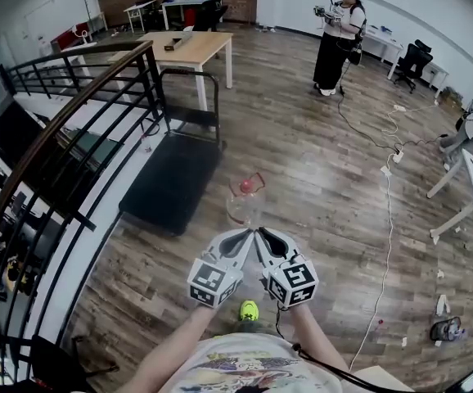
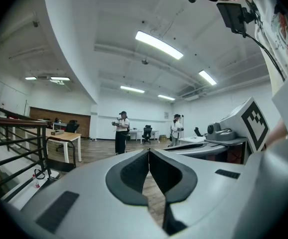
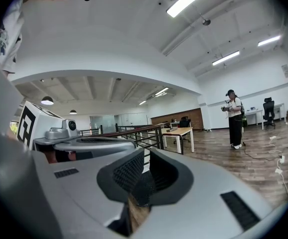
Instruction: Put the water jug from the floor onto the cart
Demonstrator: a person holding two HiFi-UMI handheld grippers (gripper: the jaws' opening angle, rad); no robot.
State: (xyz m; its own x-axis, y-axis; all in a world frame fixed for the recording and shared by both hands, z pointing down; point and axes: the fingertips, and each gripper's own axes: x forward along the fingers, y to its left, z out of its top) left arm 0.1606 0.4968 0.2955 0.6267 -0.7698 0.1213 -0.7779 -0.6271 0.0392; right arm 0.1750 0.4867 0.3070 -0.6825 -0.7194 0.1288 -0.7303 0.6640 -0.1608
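Head view: left gripper (image 1: pixel 242 237) and right gripper (image 1: pixel 267 237) held side by side, low in front of the person, tips pointing forward. Clear water jug (image 1: pixel 243 206) with a red cap stands on the wooden floor (image 1: pixel 326 195) just beyond the tips. It sits just right of the black flat cart (image 1: pixel 171 182), not on it. Dark stair railing (image 1: pixel 73 109) runs along the left; wooden table (image 1: pixel 189 47) beyond the cart; standing person (image 1: pixel 336 43) far back.

Left gripper view: pads pressed together, nothing clamped; floor shows below the tips. The jug is out of this view.

Right gripper view: jaws likewise clenched on nothing. Railing and table lie ahead; the jug is not visible.
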